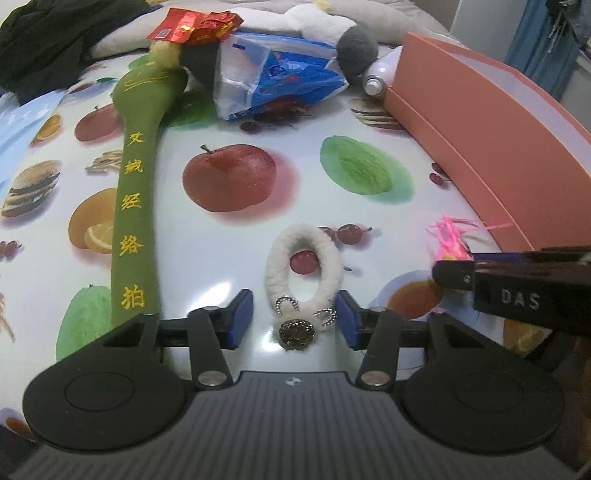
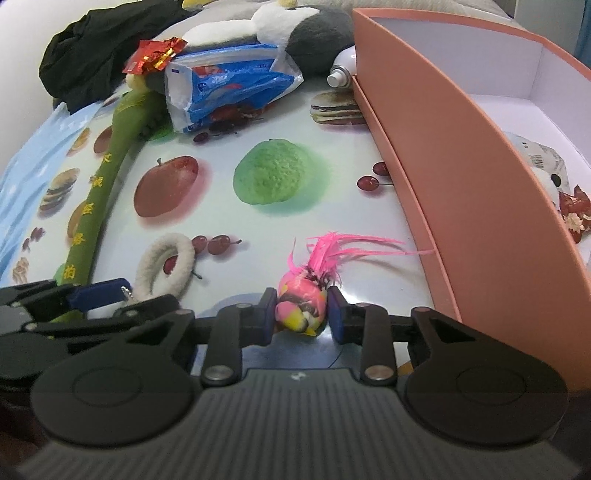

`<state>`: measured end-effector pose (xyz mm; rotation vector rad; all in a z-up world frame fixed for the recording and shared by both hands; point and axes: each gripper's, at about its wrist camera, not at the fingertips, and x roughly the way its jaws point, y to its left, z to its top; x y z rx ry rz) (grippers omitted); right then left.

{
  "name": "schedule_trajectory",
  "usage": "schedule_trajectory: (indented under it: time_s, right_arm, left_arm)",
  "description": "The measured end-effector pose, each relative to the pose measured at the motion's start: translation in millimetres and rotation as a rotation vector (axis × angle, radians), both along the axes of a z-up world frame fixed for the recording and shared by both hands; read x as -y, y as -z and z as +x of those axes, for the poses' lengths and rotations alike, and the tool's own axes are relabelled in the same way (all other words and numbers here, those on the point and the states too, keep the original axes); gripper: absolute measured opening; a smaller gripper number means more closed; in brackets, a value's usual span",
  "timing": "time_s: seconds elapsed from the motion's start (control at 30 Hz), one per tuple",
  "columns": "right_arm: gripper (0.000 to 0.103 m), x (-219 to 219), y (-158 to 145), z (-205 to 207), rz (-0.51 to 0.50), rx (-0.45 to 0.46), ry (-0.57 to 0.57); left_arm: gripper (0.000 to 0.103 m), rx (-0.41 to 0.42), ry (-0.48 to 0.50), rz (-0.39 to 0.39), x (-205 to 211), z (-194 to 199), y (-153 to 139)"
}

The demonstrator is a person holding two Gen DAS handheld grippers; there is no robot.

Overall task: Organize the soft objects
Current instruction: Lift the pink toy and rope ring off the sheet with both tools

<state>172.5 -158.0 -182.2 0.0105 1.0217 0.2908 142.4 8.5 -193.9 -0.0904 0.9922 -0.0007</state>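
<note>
A white fluffy ring (image 1: 275, 266) with a jewelled button lies on the fruit-print tablecloth. My left gripper (image 1: 294, 319) is open and straddles the ring's button end; the right pad sits close to the ring and the left pad stands a little apart from it. A pink and yellow ball toy with pink feathers (image 2: 301, 308) lies beside the pink box (image 2: 461, 166). My right gripper (image 2: 302, 314) is shut on it, with both blue pads against its sides. The ring (image 2: 184, 254) and the left gripper's fingers (image 2: 96, 295) also show at the left of the right wrist view.
A long green padded stick (image 1: 135, 206) lies along the left. At the back are a blue plastic bag (image 1: 280, 74), a red foil packet (image 1: 192, 26), a grey and white plush (image 1: 354, 40), a white bottle (image 1: 376, 79) and black cloth (image 1: 40, 48). The box holds a white plush (image 2: 550, 181).
</note>
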Motion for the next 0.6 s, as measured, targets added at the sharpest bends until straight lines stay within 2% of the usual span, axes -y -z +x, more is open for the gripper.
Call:
schedule_trajectory:
  time_s: [0.07,0.37,0.6]
  right_arm:
    - [0.033,1,-2,-1,-0.001,0.005,-0.001]
    - [0.033,3,-9,-3,0.004,0.012,-0.005]
    - [0.033,4,-22,-4,0.020,0.027,-0.020]
  left_arm:
    - [0.041,-0.004,-0.018,0.014,0,1,0]
    - [0.040,-0.004,-0.052,-0.036,-4,0,-5]
    - [0.040,0.023,-0.077,-0.072,-8,-1,-19]
